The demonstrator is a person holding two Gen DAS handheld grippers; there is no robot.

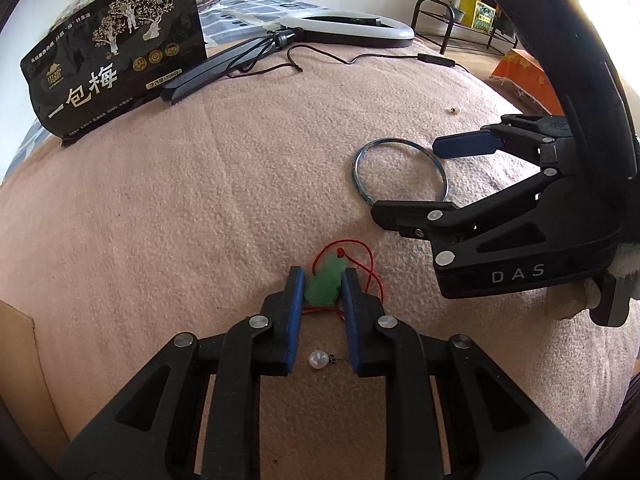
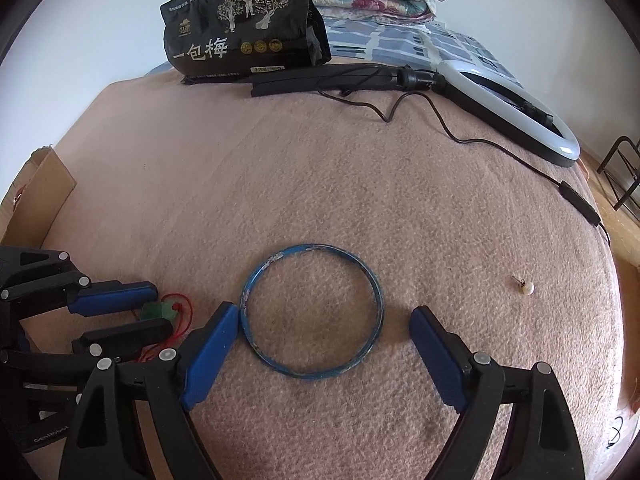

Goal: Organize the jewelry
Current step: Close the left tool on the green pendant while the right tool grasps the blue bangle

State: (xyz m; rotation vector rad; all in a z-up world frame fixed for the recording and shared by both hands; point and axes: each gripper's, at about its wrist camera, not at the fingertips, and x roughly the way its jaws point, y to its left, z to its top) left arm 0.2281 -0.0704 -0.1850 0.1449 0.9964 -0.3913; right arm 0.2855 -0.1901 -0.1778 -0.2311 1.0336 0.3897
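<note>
Here, on a pink fleece blanket, the left gripper is pinching a green jade pendant between its two blue pads, the jaws drawn narrow against both sides of the stone. The pendant's red cord is looping out beyond the fingertips and lying on the blanket. A pearl earring is sitting between the left gripper's fingers, closer to the camera than the pendant, with its small post pointing right. The right gripper is standing spread wide around a blue bangle, which is lying flat on the blanket; the left pad is touching or just beside the bangle's rim, while the right pad is sitting apart from it. A second pearl earring is lying alone to the right of the bangle. At the far edge, a black snack bag is standing upright, and a ring light is lying flat with its cable trailing across the blanket. A cardboard box is showing at the left edge.
</note>
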